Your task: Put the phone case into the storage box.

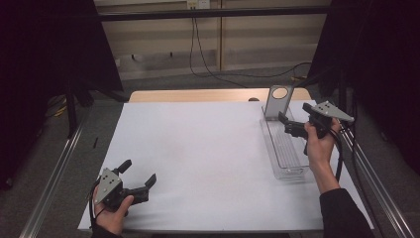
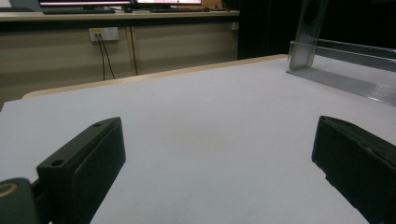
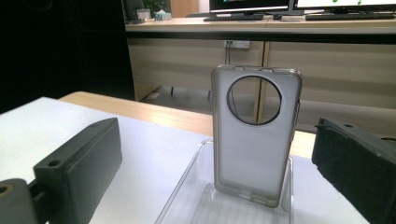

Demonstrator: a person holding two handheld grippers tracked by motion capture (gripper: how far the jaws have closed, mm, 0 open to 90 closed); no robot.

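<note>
A translucent grey phone case [image 1: 276,103] with a round camera hole stands upright at the far end of a clear plastic tray [image 1: 288,157] on the right of the white table. My right gripper [image 1: 285,124] hovers over the tray just short of the case, open. In the right gripper view the case [image 3: 254,140] stands ahead between the spread jaws, untouched, with the tray's rim [image 3: 183,186] below it. My left gripper [image 1: 140,170] rests open near the front left corner, nothing in it. The left gripper view shows the case [image 2: 310,28] and tray [image 2: 345,79] far off at upper right.
The white table sheet [image 1: 198,148] stretches between the two grippers. A metal rail [image 1: 376,193] runs along the right edge and another [image 1: 54,178] along the left. Cables [image 1: 208,69] lie on the floor beyond the table's far wooden edge.
</note>
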